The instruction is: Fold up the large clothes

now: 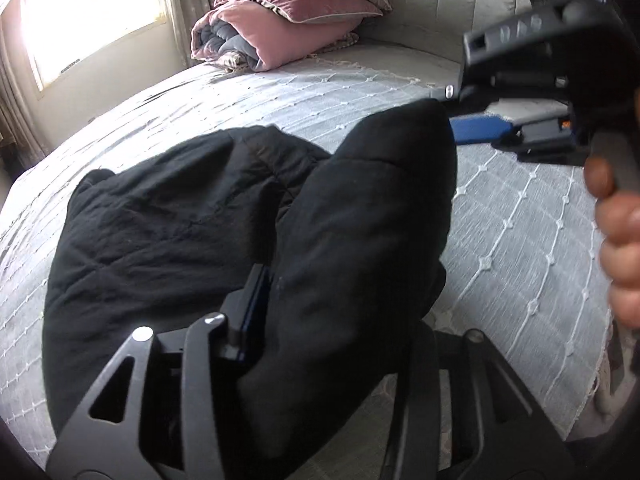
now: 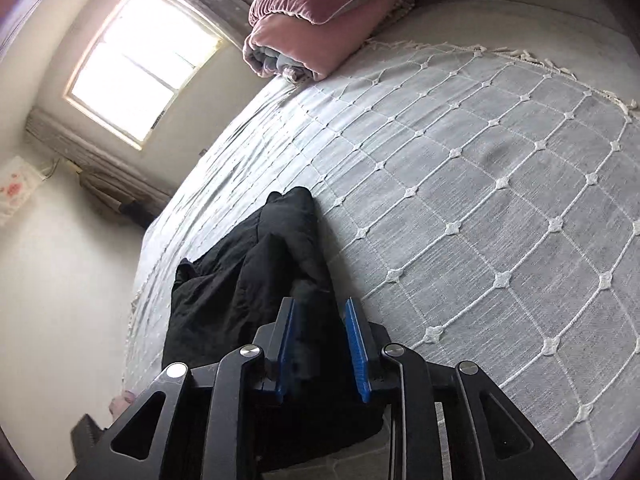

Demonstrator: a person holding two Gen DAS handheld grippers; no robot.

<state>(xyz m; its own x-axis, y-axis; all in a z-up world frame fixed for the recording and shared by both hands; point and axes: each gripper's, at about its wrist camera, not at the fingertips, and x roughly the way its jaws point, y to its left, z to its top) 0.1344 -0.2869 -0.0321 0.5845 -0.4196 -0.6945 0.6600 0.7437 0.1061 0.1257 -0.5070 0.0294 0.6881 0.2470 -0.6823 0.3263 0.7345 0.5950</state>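
Note:
A black padded jacket (image 1: 168,216) lies bunched on the grey bedspread (image 1: 520,220). One thick fold of it rises as a ridge between my two grippers. My left gripper (image 1: 328,288) has that fold between its jaws; the left finger (image 1: 252,312) lies against the cloth and the right finger is hidden under it. The right gripper (image 1: 450,110) holds the ridge's far tip at upper right. In the right wrist view, the right gripper (image 2: 320,308) has its blue pads (image 2: 356,352) on either side of the jacket (image 2: 248,280), and black cloth fills the gap between them.
Pink and grey pillows (image 1: 300,4) sit on a folded quilt (image 1: 240,36) at the bed's head, by the padded headboard (image 1: 440,0). A bright window (image 2: 140,64) is on the left wall. A person's hand (image 1: 620,240) grips the right tool's handle. The bedspread (image 2: 480,160) stretches right of the jacket.

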